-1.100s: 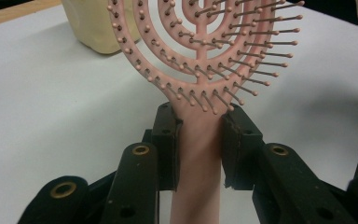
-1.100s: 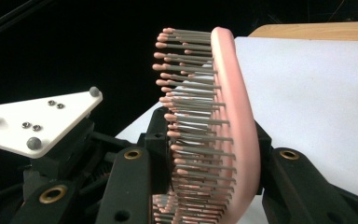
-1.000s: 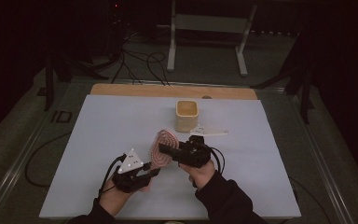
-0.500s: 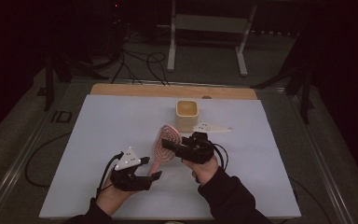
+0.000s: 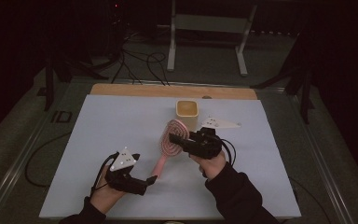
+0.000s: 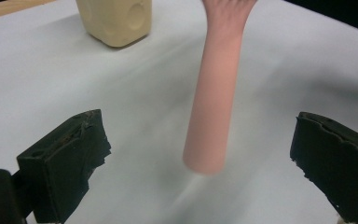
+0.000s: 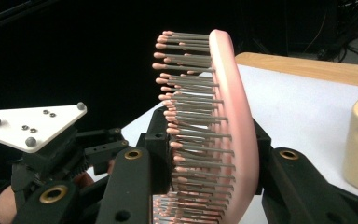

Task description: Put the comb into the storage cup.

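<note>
Hairbrush [image 5: 175, 135] hangs tilted above the white worktop [image 5: 98, 126] in a dark room, right gripper [image 5: 179, 140] jaws pinching its head, left gripper [image 5: 151, 179] jaws just spread off its handle.

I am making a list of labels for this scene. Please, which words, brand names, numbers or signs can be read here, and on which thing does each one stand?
None can be read.
Pink hairbrush: no print shows on head or handle.
Cream cup: plain walls, only moulded dimples in the left gripper view.
White sheet on the table: blank.
Grey three-cornered plates on the grippers: only screws and dots.
</note>
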